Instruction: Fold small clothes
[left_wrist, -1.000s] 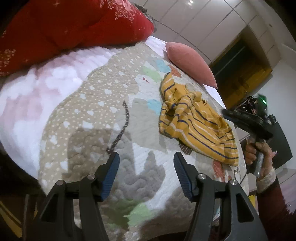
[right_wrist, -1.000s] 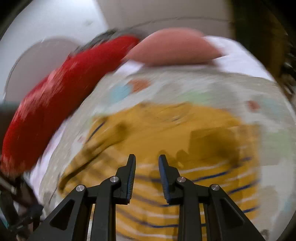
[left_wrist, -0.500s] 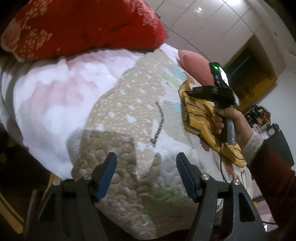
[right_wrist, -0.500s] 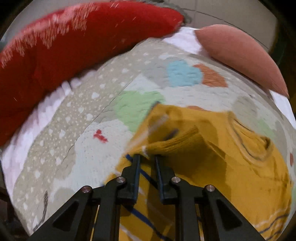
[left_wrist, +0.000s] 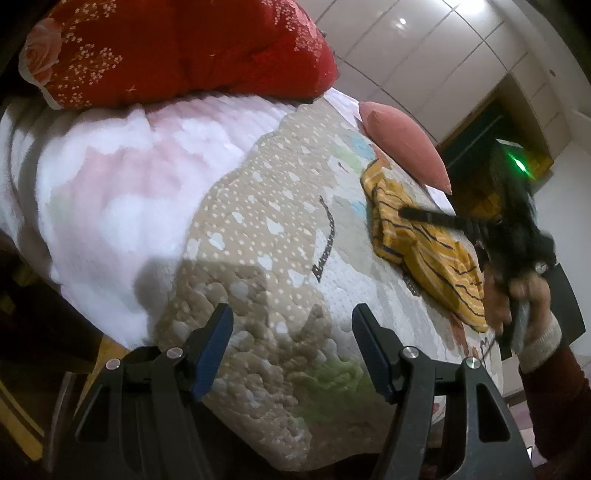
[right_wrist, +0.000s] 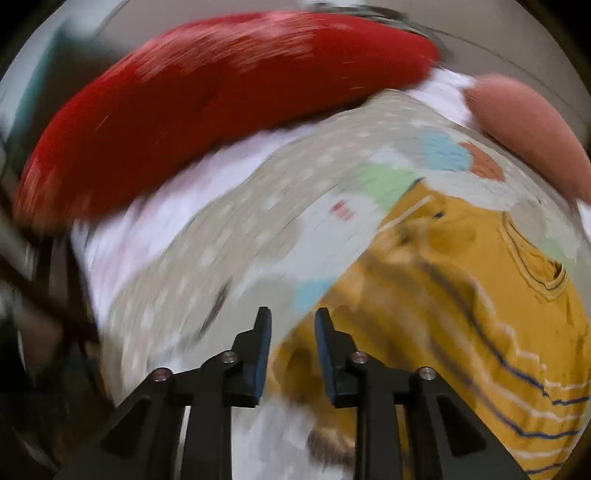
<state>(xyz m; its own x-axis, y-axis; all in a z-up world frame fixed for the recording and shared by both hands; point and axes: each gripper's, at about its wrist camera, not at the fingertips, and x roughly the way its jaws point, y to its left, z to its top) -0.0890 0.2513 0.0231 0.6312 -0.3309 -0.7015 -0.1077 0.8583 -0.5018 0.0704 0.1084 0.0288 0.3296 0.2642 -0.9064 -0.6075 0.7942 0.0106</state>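
Observation:
A small yellow striped garment (left_wrist: 421, 243) lies rumpled on the patterned quilt (left_wrist: 258, 236) on the bed. It fills the right side of the right wrist view (right_wrist: 480, 314), which is blurred by motion. My left gripper (left_wrist: 291, 339) is open and empty, low over the quilt's near edge, well short of the garment. My right gripper (right_wrist: 291, 332) is open with a narrow gap, empty, just above the garment's left edge. It shows in the left wrist view (left_wrist: 406, 212) over the garment, held by a hand.
A red floral duvet (left_wrist: 177, 51) is heaped at the back left on a pink and white blanket (left_wrist: 110, 184). A pink pillow (left_wrist: 406, 147) lies behind the garment. White wardrobe doors (left_wrist: 424, 55) stand beyond the bed.
My right gripper was shut on a fold of the garment half a second ago. It has let go, opened slightly and pulled back. The left gripper has barely moved.

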